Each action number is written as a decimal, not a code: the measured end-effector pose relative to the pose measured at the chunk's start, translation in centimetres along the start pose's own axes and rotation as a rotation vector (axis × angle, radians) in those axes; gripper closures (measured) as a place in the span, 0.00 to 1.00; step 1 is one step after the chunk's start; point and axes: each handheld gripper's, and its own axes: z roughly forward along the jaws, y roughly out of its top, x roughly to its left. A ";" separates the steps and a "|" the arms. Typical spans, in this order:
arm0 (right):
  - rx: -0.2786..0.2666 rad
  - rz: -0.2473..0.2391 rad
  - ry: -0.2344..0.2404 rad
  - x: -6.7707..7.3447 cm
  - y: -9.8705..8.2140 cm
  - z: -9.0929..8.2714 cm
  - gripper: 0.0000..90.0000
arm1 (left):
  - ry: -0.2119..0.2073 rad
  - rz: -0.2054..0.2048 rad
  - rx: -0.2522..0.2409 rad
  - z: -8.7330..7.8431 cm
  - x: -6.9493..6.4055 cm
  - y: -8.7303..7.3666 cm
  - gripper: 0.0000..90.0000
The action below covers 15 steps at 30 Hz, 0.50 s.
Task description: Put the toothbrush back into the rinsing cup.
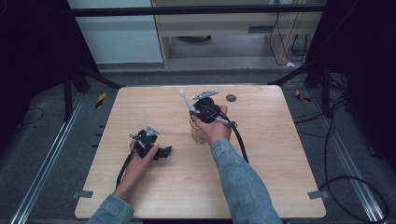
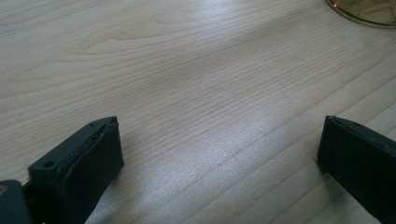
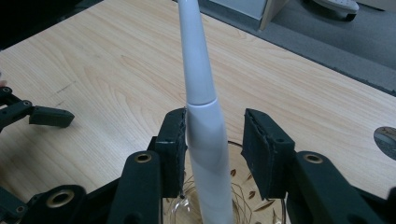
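Observation:
A white electric toothbrush (image 1: 186, 100) (image 3: 201, 116) stands upright in a clear glass cup (image 1: 198, 134) (image 3: 268, 210) with a gold leaf pattern, near the table's middle. My right gripper (image 1: 194, 113) (image 3: 214, 135) is open around the toothbrush handle just above the cup. One pad touches the handle, and a small gap shows at the other pad. My left gripper (image 1: 166, 151) (image 2: 219, 144) is open low over bare wood to the left, with nothing between its jaws. The cup's rim (image 2: 362, 14) shows at the top right of the left gripper view. The left gripper's fingers (image 3: 49, 116) show at the left of the right gripper view.
The wooden table (image 1: 261, 154) carries a small dark round disc (image 1: 230, 98) (image 3: 387, 135) near its far edge. Black cables trail from both grippers. Grey floor, metal rails and dark stands surround the table.

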 end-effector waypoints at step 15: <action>-0.012 0.001 -0.014 -0.1 -0.1 -0.6 0.54 | 0.000 0.000 0.000 0.0 0.0 0.0 0.00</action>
